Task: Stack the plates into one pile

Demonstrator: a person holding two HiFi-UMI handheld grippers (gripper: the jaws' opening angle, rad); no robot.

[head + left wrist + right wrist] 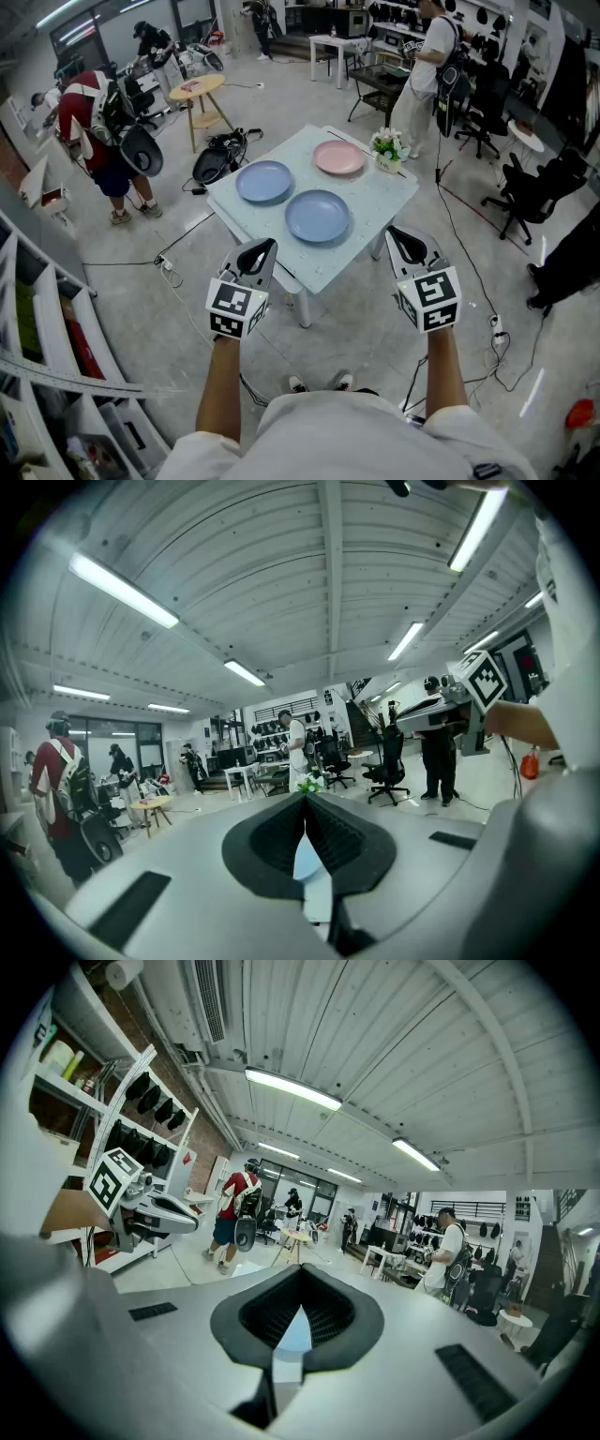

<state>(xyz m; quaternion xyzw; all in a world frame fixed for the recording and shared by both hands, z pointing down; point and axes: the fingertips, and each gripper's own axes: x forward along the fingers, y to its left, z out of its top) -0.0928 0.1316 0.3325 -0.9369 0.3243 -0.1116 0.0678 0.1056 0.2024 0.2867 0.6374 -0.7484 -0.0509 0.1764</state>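
nothing stacked yet: the near blue plate (pixel 318 215), far blue plate (pixel 264 181) and pink plate (pixel 338 157) lie apart on the table (pixel 384 202). the left gripper (pixel 258 253) and right gripper (pixel 409 246) hover short of the table, jaws pressed together, empty. next, one probably has to open and reach for a plate's rim.

The head view looks steeply down on the desk (pixel 375 216) from well above. Both gripper views sit low, facing out across the room; each catches the other: right gripper (pixel 403 726), left gripper (pixel 192 1215).
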